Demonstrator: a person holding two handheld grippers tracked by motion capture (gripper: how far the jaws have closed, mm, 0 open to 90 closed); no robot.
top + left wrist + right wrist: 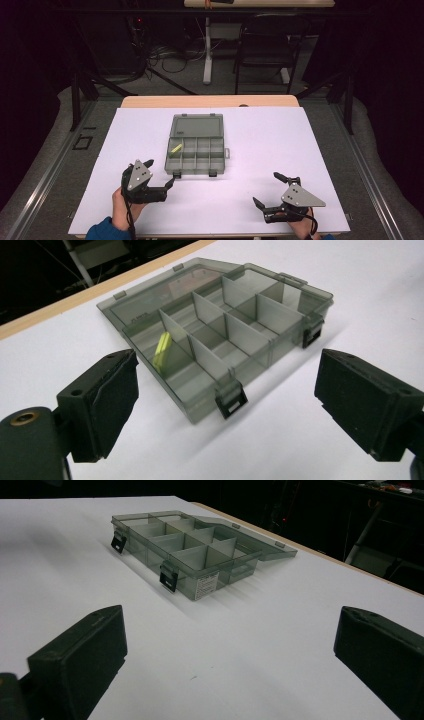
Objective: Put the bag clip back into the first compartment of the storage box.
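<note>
Gaping wide with nothing between their jaws, the left tongs (160, 176) sit just beside the near left corner of the compartment box (196, 148), one jaw tip close to the box's front wall without clearly touching it. In the left gripper view those tongs (225, 405) look straight at that corner, the two black pads standing well apart on either side of it. The right tongs (267, 190) are likewise spread open and empty, resting on the desk (260, 135) well apart from the box, off toward its near right side; in the right gripper view they (230, 660) face the box (195, 550) across bare white surface. The box itself lies open near the middle of the desk, its lid folded flat behind the compartments and two black latches on its front wall. A small yellow-green piece (176, 148) leans in the box's far left compartment, seen also as a thin strip (162, 351) in the left gripper view.
</note>
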